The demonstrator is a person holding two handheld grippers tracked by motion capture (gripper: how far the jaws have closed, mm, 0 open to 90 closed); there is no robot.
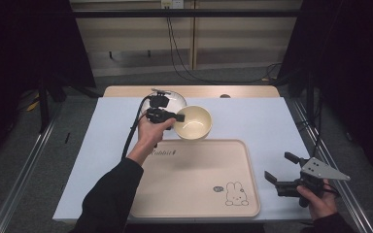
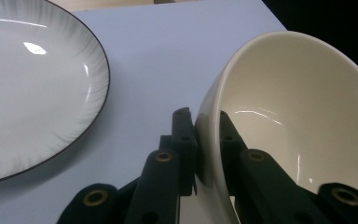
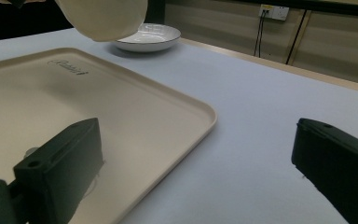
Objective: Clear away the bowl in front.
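A cream bowl (image 1: 193, 122) hangs lifted off the table just beyond the tray's far edge, tilted. My left gripper (image 1: 178, 117) is shut on its rim, one jaw inside and one outside the bowl (image 2: 289, 116), as the left gripper view shows (image 2: 207, 140). A white plate with a dark rim (image 1: 172, 100) lies on the table behind the hand; the plate (image 2: 32, 84) is at left in the left gripper view. My right gripper (image 1: 281, 167) stands open at the table's right front, nothing between its jaws (image 3: 200, 158). The bowl's underside (image 3: 105, 18) hangs above the plate (image 3: 149, 37).
A large cream tray (image 1: 194, 194) with a rabbit drawing (image 1: 235, 193) lies at the front middle; its near corner (image 3: 186, 121) is beside the right gripper. The table has a pale blue cover (image 1: 257, 116). Metal rails run along both sides of the table.
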